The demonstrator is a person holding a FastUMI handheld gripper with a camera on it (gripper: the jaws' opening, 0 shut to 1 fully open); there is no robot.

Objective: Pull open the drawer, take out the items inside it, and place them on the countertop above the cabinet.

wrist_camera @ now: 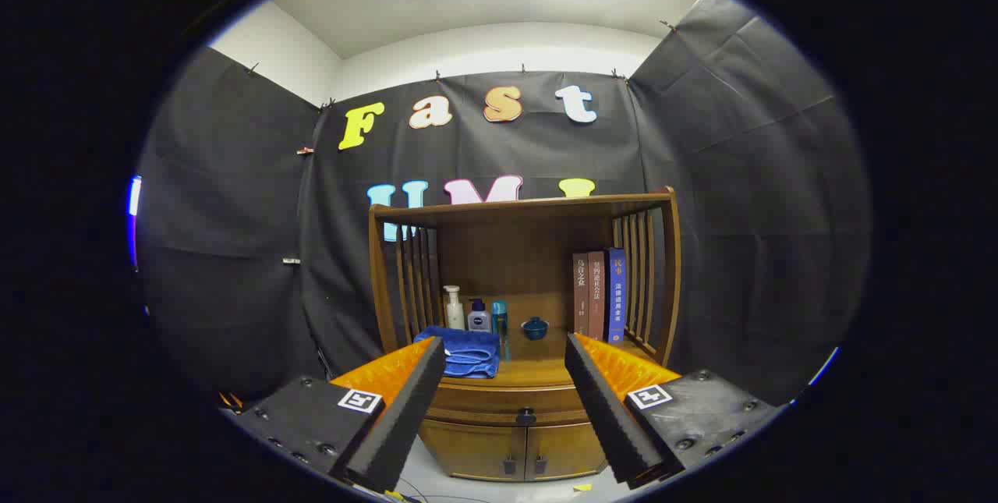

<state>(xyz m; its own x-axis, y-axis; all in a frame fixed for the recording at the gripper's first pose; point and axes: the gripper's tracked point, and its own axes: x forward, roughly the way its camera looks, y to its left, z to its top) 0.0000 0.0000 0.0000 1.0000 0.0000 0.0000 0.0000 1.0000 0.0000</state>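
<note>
The gripper [505, 347] is hovering with fingers spread wide, gripping nothing. The drawer [514, 403] is sitting closed under the countertop [538, 372], its knob [525, 416] far ahead between the fingers. Likely best: approaching level, centring on the knob, pulling straight back

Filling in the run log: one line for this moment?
gripper: open, short of cabinet | drawer: shut | knob: untouched | countertop: blue towel

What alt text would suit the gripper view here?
The open tool points at a wooden cabinet whose drawer is shut, its knob between the fingers. On the countertop lie a folded blue towel, bottles, a small pot and books.
</note>
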